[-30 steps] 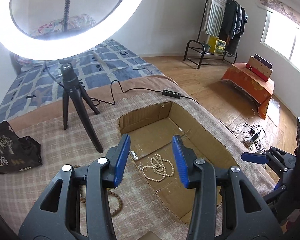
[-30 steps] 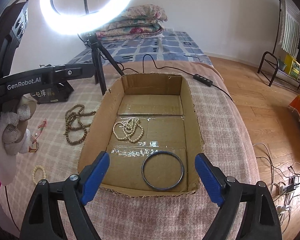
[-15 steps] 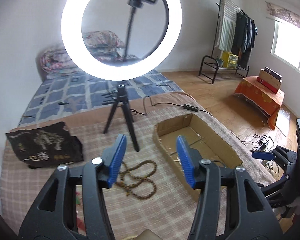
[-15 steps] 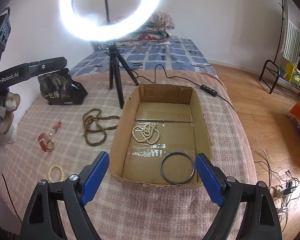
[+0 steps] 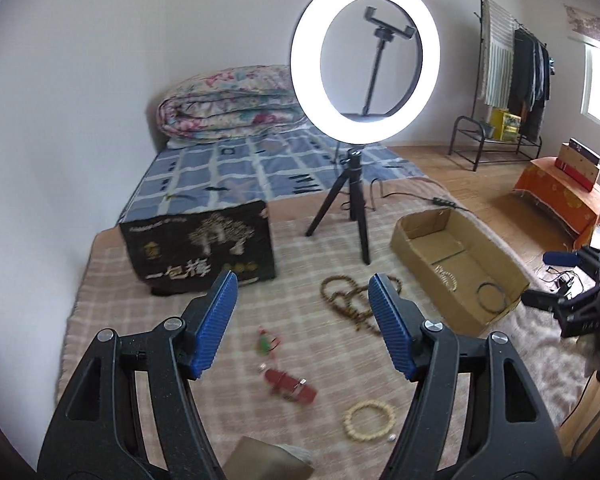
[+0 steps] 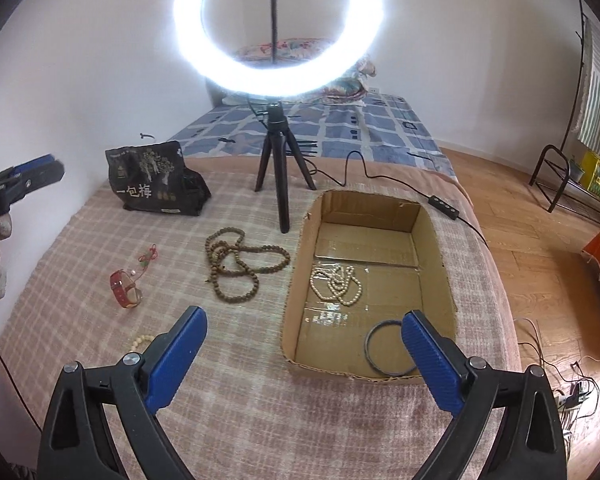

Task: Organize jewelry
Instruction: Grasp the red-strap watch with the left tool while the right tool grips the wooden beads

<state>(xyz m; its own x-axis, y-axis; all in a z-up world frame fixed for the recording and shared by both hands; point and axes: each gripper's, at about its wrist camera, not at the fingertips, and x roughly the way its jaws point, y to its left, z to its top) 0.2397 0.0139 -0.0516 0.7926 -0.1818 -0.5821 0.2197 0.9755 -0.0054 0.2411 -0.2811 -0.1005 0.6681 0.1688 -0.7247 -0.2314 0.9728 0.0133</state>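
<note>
A cardboard box (image 6: 296,280) lies on the checked blanket and holds a pearl necklace (image 6: 337,285) and a dark bangle (image 6: 388,348). On the blanket left of it lie a brown bead necklace (image 6: 236,264), a red watch (image 6: 123,289), a red-green charm (image 6: 146,258) and a cream bead bracelet (image 5: 369,419). My left gripper (image 5: 303,300) is open and empty, above the blanket over the charm (image 5: 267,341) and watch (image 5: 290,387). My right gripper (image 6: 304,334) is open and empty, near the box's front left corner. The box also shows in the left wrist view (image 5: 410,248).
A ring light on a black tripod (image 6: 278,168) stands behind the jewelry, its cable (image 6: 364,172) running past the box's far end. A black printed bag (image 6: 152,184) sits at the back left. The bed edge and wood floor (image 6: 540,264) lie to the right.
Both grippers have pulled back and swung left from over the box. The left one now looks at the loose jewelry on the blanket; both stay open and empty.
</note>
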